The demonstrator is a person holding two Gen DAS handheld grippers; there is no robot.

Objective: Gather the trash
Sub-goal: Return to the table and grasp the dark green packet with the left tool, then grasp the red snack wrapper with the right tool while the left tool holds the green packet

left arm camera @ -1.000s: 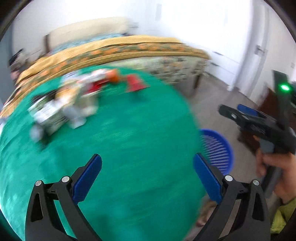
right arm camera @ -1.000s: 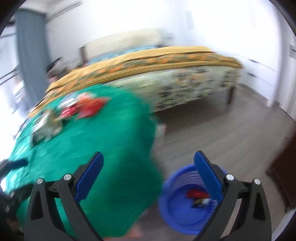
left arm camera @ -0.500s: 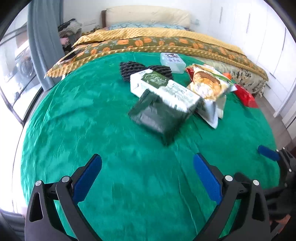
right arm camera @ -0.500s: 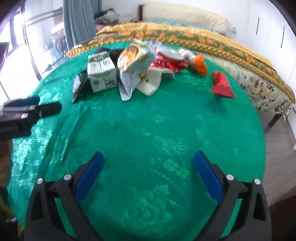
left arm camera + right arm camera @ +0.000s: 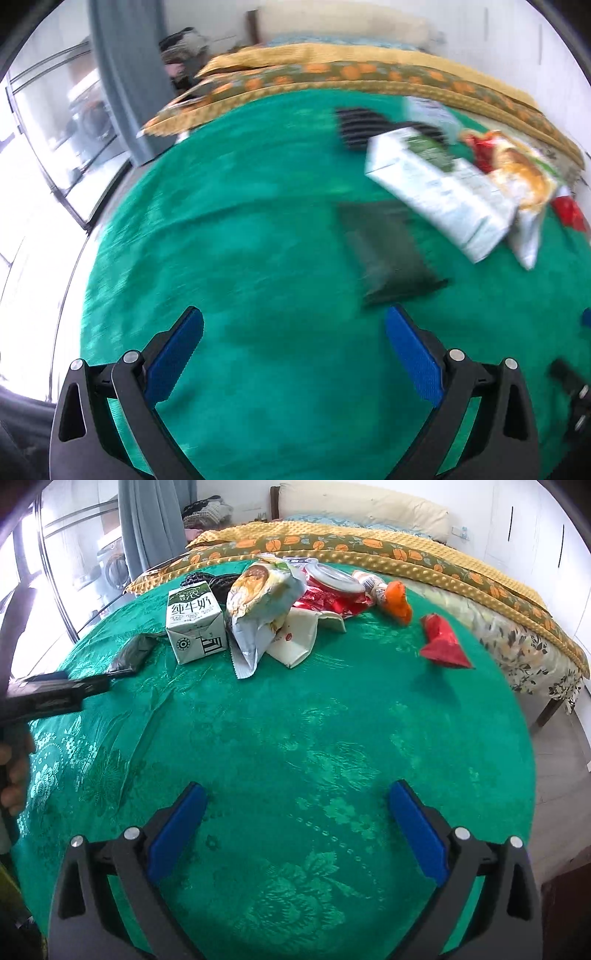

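Both tools hang empty above the near half of the round table (image 5: 332,738), which is draped in a green patterned cloth. The right gripper (image 5: 297,825) has its blue pads spread wide with nothing between them, and the left gripper (image 5: 293,354) is spread just as wide. That suits a reach rather than a carry, since an open jaw can drop straight over a piece of litter. The trash lies heaped toward the far edge of the table, beside the bed (image 5: 369,550). A milk carton (image 5: 195,626) stands upright at the left of the heap. A snack bag (image 5: 264,602) leans against it, over a white paper piece (image 5: 295,638) and red wrappers (image 5: 328,600). An orange-capped item (image 5: 395,600) and a separate red packet (image 5: 443,642) lie toward the table's right edge. A dark flat pouch (image 5: 388,254) lies nearest the left tool, just left of the carton. It seems the likeliest first pick, though the left view is smeared by motion and its exact outline is hard to judge. The heap is loose and overlapping, so lifting an outlying piece first should avoid dragging its neighbours.
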